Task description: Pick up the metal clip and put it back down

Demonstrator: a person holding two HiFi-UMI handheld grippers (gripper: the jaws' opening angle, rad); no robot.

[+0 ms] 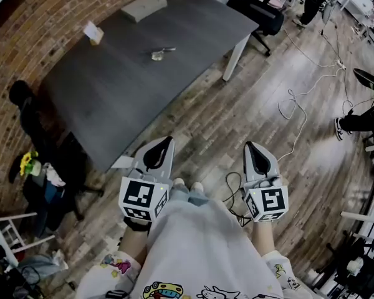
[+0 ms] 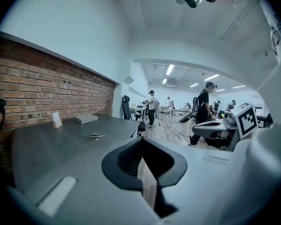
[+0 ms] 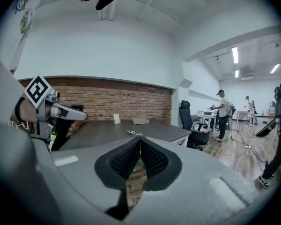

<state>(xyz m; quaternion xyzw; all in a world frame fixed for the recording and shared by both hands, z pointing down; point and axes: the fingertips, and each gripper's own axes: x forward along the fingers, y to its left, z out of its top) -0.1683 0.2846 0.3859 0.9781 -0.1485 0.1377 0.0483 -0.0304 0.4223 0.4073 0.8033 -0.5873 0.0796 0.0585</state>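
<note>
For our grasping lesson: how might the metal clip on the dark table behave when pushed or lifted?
The small shiny metal clip looks thin, so probably light and stiff. Lying flat on the smooth dark grey table, it would likely slide, not roll.

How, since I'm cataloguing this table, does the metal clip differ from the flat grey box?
The metal clip is small and shiny; the flat grey box is larger and matte. The clip lies mid-table, the box near the far edge. Both rest on the dark table.

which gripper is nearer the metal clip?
Left. The left gripper is just off the table's near edge, facing the metal clip; the right gripper is further right, over floor.
</note>
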